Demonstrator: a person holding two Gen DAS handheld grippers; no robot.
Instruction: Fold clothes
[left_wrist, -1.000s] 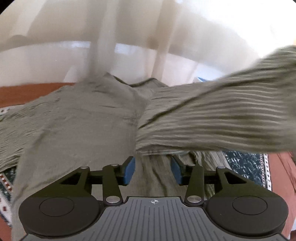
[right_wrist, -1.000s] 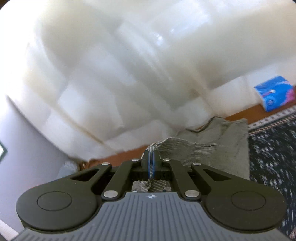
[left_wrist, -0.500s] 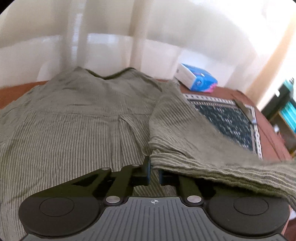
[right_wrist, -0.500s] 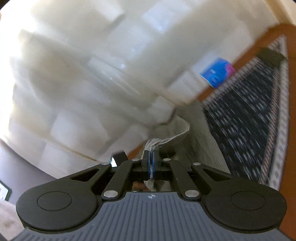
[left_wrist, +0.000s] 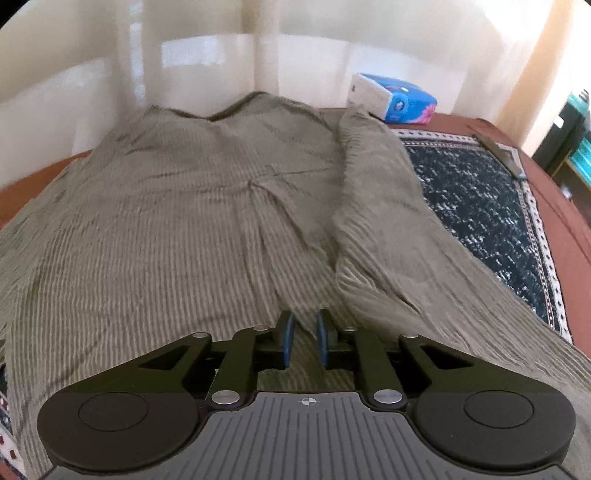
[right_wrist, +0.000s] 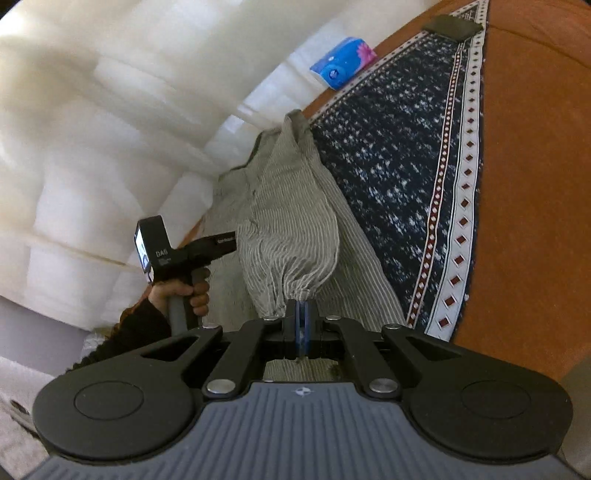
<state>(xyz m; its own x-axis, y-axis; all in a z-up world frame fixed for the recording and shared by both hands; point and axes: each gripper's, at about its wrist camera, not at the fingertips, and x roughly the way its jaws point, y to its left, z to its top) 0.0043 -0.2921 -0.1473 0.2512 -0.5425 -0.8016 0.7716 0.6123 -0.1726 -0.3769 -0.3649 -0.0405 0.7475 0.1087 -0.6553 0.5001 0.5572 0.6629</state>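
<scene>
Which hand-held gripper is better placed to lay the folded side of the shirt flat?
Right. The right hand-held gripper is shut on the shirt, with its bunched edge pinched. The left hand-held gripper is open over the fabric, gripping nothing.

The olive-green striped crinkled shirt (left_wrist: 166, 229) runs off the left-wrist view's left edge, its near hem hidden behind the left gripper (left_wrist: 303, 338); its weave is motion-blurred.
</scene>
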